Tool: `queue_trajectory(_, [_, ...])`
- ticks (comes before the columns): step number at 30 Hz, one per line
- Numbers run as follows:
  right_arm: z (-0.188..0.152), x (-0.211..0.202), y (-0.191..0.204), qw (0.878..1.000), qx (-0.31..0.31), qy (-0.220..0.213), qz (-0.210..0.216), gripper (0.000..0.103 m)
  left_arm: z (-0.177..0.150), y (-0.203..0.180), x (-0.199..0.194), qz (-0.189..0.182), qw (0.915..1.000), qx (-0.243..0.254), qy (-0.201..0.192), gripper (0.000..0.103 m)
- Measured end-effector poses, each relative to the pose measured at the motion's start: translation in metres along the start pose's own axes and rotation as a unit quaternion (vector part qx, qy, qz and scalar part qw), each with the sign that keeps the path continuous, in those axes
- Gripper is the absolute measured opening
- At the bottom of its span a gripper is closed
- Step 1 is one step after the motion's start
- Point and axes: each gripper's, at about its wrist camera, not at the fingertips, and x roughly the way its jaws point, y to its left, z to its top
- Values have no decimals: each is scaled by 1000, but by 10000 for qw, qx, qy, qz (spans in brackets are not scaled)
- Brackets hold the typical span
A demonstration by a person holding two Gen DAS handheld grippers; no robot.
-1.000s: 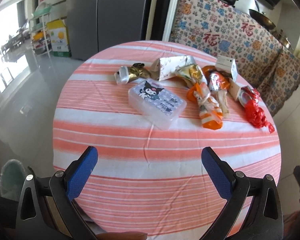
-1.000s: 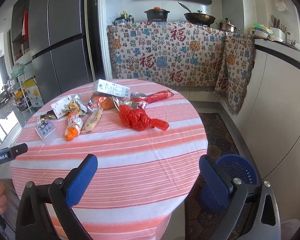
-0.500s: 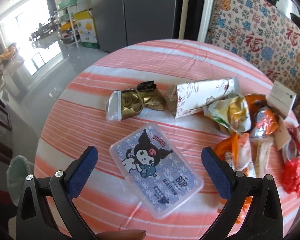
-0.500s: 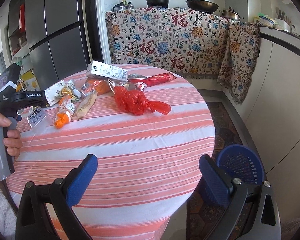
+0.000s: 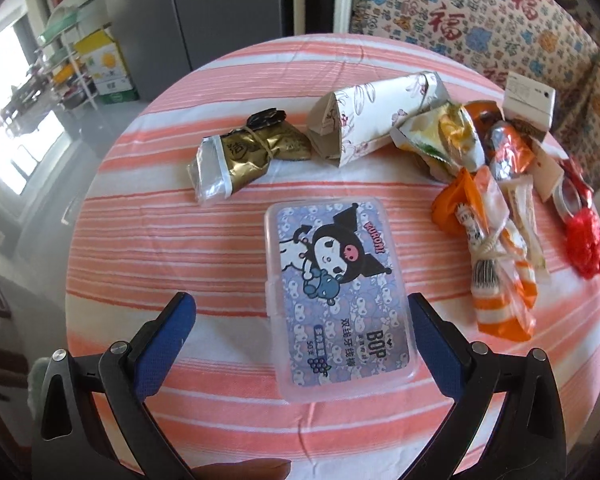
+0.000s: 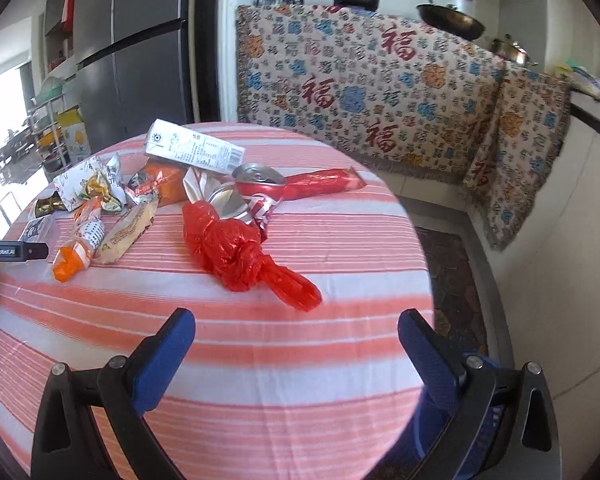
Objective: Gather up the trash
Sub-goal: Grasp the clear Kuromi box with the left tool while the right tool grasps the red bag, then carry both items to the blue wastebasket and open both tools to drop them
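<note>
Trash lies across a round table with an orange-striped cloth (image 5: 160,232). My left gripper (image 5: 300,320) is open, its blue fingers straddling the near end of a clear plastic box (image 5: 336,292) with a cartoon label, not touching it. Behind the box lie a gold foil wrapper (image 5: 244,156), a floral paper carton (image 5: 376,116) and orange snack wrappers (image 5: 496,256). My right gripper (image 6: 296,336) is open and empty above the cloth, just short of a knotted red plastic bag (image 6: 240,248). Beyond the bag are crushed red cans (image 6: 252,192), a white carton (image 6: 192,150) and a long red wrapper (image 6: 324,182).
A blue basket (image 6: 476,432) stands on the floor behind the right gripper's right finger. A patterned cloth (image 6: 380,88) covers the counter behind the table, with pots on top. A grey fridge (image 6: 140,52) stands at the back left. The other gripper's black body (image 6: 12,250) shows at the left edge.
My left gripper has moved forward and down over the plastic box, which now sits between its fingers. My right gripper has come closer to the red bag. Both stayed open.
</note>
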Motion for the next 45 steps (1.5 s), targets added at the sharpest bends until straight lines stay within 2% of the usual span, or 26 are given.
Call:
queue_trajectory(3, [11,37,-1,9985,-79,259,482,103,-5,1,-2,-84,9998,176,16,103])
queue_trajectory(5, [13,52,0,9940,2,519,965,103,-12,6,-3,-166,9997,191,77,103])
queue_trajectory(8, [12,49,15,9756,87,811,2038,103,-20,14,-3,-213,9994,227,122,103])
queue_trajectory(10, [8,36,25,9650,-28,889,2469,102,-21,18,-3,-249,9993,221,139,103])
queue_trajectory(12, [9,24,29,9677,-155,867,2361,102,-20,17,-3,-203,9991,337,130,103])
queue_trajectory(15, [19,14,25,9814,-283,784,1730,103,-19,9,-5,-198,9980,599,89,103])
queue_trajectory(17, [28,13,24,9852,-474,765,1460,103,-17,6,-10,-268,9977,627,-61,102])
queue_trajectory(19, [35,16,26,9847,-628,857,1383,103,-16,7,-14,-448,9971,609,-118,102])
queue_trajectory(22, [43,29,39,9803,-914,1043,1409,102,-4,8,-12,-418,9971,626,-121,100])
queue_trajectory(26, [52,42,52,9765,-1169,1206,1350,95,0,7,-2,-641,9953,709,127,80])
queue_trajectory(28, [55,51,56,9760,-1245,1308,1214,95,0,4,-3,-620,9947,814,102,75])
queue_trajectory(29, [56,57,56,9753,-1266,1386,1165,84,0,3,-4,-696,9937,870,94,65])
queue_trajectory(30, [56,61,57,9748,-1271,1457,1114,74,-2,0,-6,-722,9933,901,86,64])
queue_trajectory(31, [56,64,56,9754,-1281,1489,1002,45,-3,-2,-8,-681,9934,921,51,64])
queue_trajectory(32, [56,64,54,9765,-1228,1510,926,37,-4,-3,-12,-664,9933,951,-10,64])
queue_trajectory(34, [57,57,46,9792,-882,1491,1056,37,-8,-5,-19,-732,9927,951,-69,64])
queue_trajectory(39, [49,21,34,9822,-562,1303,1233,37,-19,-12,-54,-1082,9900,844,-335,63])
queue_trajectory(45, [32,-16,-8,9829,268,1167,1397,37,-27,-58,-95,-1596,9792,1050,-681,63])
